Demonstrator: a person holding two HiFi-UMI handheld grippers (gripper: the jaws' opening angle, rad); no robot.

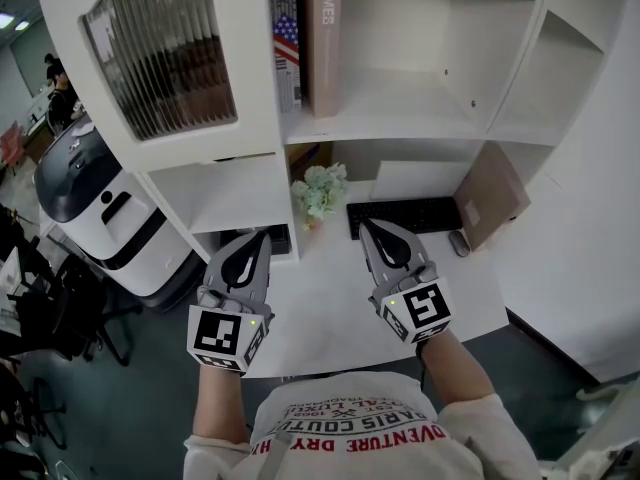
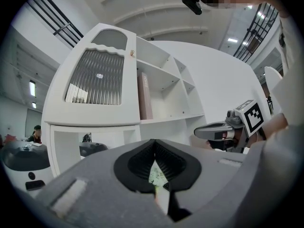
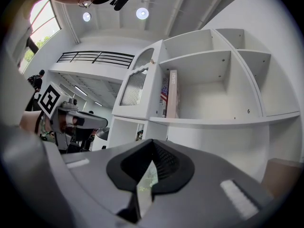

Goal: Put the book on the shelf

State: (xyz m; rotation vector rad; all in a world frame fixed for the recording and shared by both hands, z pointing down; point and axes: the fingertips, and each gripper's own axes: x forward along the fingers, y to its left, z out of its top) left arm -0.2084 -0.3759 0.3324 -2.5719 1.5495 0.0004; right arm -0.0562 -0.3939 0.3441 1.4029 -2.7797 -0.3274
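Observation:
A tall tan book (image 1: 323,43) stands upright on the white shelf (image 1: 400,108), next to a book with a flag on its spine (image 1: 287,38). Both show in the right gripper view as well, the tan book (image 3: 173,94) leaning against the compartment's left wall. My left gripper (image 1: 262,236) and right gripper (image 1: 368,226) hover side by side over the white desk (image 1: 320,308), below the shelf. Each is shut with nothing between its jaws. The left gripper view shows the tan book (image 2: 144,96) and the right gripper (image 2: 223,131) off to the side.
On the desk lie a black keyboard (image 1: 403,214), a mouse (image 1: 459,243), a bunch of pale flowers (image 1: 320,190) and a leaning brown board (image 1: 492,196). A white and black wheeled robot (image 1: 90,203) stands left of the shelf unit. A ribbed-glass cabinet door (image 1: 165,53) is at upper left.

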